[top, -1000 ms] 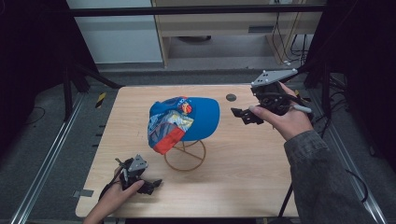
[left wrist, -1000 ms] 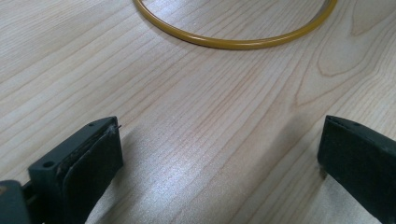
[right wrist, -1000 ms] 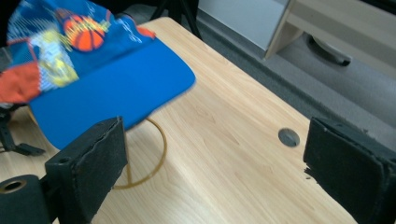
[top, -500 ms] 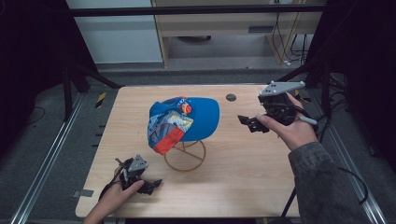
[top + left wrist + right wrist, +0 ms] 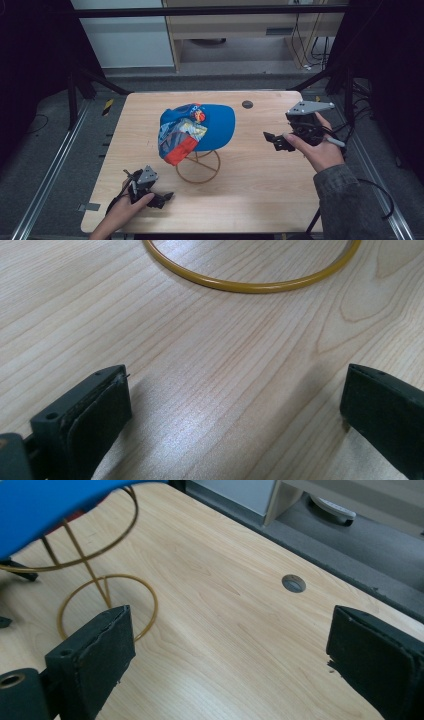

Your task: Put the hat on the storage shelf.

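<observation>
Broadly, the wooden desk [image 5: 260, 200] carries a gold wire stand [image 5: 198, 167] at its middle, and a blue cap [image 5: 210, 125] sits on top of it. The right gripper [image 5: 274, 141] hovers to the cap's right, jaws spread, pointing toward it. The left gripper [image 5: 162, 197] rests low near the stand's base ring, jaws also spread, and looks nearer.

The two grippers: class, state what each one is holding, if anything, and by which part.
Nothing is held. The left gripper rests open near the stand's ring base; the right gripper is open over bare table, apart from the blue cap.
</observation>
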A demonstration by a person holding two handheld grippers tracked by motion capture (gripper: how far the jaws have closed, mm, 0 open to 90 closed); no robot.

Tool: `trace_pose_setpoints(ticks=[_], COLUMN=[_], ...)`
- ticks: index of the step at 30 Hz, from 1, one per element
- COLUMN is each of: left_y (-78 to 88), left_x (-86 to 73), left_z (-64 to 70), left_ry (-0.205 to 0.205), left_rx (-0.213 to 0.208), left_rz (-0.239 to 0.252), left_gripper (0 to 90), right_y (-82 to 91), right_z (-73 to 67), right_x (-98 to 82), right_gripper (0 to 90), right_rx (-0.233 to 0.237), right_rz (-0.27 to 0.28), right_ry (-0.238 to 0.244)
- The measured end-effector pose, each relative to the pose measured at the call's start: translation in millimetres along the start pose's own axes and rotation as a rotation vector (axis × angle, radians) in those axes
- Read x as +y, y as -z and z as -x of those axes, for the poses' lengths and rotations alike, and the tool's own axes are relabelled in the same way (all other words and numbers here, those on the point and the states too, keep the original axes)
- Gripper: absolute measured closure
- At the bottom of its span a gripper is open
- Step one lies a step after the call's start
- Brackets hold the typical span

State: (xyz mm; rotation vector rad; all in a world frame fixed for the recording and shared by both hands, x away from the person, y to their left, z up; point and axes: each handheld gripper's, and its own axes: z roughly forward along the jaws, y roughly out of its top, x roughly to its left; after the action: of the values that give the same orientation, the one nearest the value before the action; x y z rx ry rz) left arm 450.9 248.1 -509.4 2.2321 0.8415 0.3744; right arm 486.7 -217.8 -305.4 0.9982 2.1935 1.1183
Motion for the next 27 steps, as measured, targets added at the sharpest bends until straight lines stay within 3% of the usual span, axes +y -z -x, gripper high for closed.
trace_pose_setpoints(ticks=[9,16,27], left_y=[0.1,0.1,0.1], left_x=[-0.1,-0.1,-0.1], left_z=[0.1,0.2,0.3], left_ry=[0.000,0.002,0.003], left_rx=[0.001,0.002,0.003], left_rz=[-0.001,0.000,0.000], left_gripper=[0.0,0.0,0.0], right_y=[-21.6,-42.0,-61.7], right_z=[5.2,-2.5,-13.8], right_x=[-33.2,-67.1,-101.2], right_gripper=[5.8,7.6,8.4], right_rx=[-0.048,-0.023,0.012], right_rz=[0.000,-0.051,-0.106], right_ry=[-0.076,-0.109,-0.165])
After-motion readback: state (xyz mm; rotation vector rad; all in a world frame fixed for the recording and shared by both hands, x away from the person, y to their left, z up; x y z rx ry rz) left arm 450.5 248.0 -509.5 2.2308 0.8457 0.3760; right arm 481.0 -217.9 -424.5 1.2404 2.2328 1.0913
